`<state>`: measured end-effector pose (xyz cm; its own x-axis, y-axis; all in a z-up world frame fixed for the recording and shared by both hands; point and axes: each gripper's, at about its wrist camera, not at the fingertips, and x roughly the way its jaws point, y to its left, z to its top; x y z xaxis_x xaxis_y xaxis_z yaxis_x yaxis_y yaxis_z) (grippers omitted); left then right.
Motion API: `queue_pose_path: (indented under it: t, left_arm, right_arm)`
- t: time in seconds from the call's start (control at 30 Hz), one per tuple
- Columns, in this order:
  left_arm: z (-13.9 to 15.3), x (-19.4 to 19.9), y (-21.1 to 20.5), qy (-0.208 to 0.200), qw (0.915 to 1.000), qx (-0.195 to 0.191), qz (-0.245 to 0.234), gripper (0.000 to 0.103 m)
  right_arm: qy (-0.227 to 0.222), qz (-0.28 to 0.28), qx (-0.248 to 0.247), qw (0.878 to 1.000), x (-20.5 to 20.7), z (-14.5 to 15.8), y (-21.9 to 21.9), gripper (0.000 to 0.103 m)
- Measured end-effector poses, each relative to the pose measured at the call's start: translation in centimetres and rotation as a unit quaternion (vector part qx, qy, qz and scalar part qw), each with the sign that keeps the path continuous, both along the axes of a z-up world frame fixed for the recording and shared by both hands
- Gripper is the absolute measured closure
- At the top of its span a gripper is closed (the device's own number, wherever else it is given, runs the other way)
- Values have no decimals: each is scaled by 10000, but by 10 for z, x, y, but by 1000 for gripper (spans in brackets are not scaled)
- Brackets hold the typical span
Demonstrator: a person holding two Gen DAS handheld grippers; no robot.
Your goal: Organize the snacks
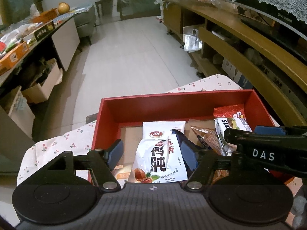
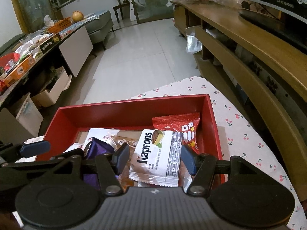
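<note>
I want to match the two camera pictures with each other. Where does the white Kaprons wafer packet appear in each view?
Left wrist view: the Kaprons packet lies at the right inside the red box, partly hidden behind the right gripper.
Right wrist view: the packet lies low in the centre, between the open fingers of the right gripper.
Shared landmark: the red polka-dot packet, just beyond it.

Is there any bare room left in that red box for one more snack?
Yes: the red box is bare along its far wall, and in the left corner beside the white packet. The near half is crowded, with the Kaprons pack, red packet and purple wrapper overlapping.
</note>
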<state>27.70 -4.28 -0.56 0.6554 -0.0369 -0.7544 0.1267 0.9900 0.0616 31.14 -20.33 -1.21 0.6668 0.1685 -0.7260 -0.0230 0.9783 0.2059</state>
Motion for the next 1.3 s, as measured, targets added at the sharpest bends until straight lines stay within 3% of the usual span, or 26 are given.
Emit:
queue_pose_path:
  t: [0.43,0.53,0.93,1.3]
  left_arm:
    - [21,-23,8,-420,9990,-32,151,10]
    - [24,-27,13,-465,9986,-44,253,0]
    - [25,-42,18,-482,9983,-142,299,0]
    - [32,-92,2,-789,9957,468,139,0]
  right_arm:
    - [-147,17,9,9999,-21,15,2,33]
    - [-167,59,9,9998,-25,17,3,33]
    - [-119,-87,88,9999,-41,20,-10,33]
    - [-303,-40,243,9992,-101,35,-8,33]
